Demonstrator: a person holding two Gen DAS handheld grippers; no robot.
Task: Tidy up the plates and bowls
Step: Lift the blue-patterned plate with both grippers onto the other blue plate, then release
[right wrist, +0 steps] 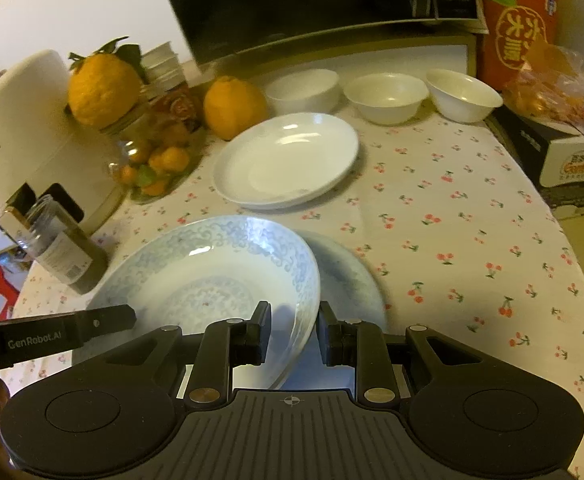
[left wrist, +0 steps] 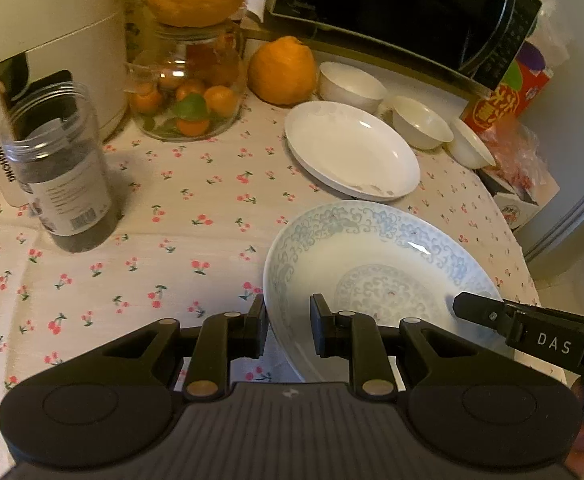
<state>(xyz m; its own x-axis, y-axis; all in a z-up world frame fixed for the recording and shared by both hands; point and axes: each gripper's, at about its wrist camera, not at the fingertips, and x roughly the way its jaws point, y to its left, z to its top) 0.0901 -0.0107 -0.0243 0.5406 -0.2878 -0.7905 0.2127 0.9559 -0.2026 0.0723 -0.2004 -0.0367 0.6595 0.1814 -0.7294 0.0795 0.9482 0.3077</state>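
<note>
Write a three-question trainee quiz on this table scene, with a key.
1. True or false: both grippers grip the patterned plate.
2. How many white bowls stand behind the plain white plate?
3. What sits on top of the glass jar? A) a lid B) an orange fruit C) a bowl

Key: 1 true: the left gripper and the right gripper each clamp its rim. 2 three. 3 B.

Cherry-print tablecloth [left wrist: 163, 216], black microwave [left wrist: 392, 8] behind, pale wall [right wrist: 71, 8].
</note>
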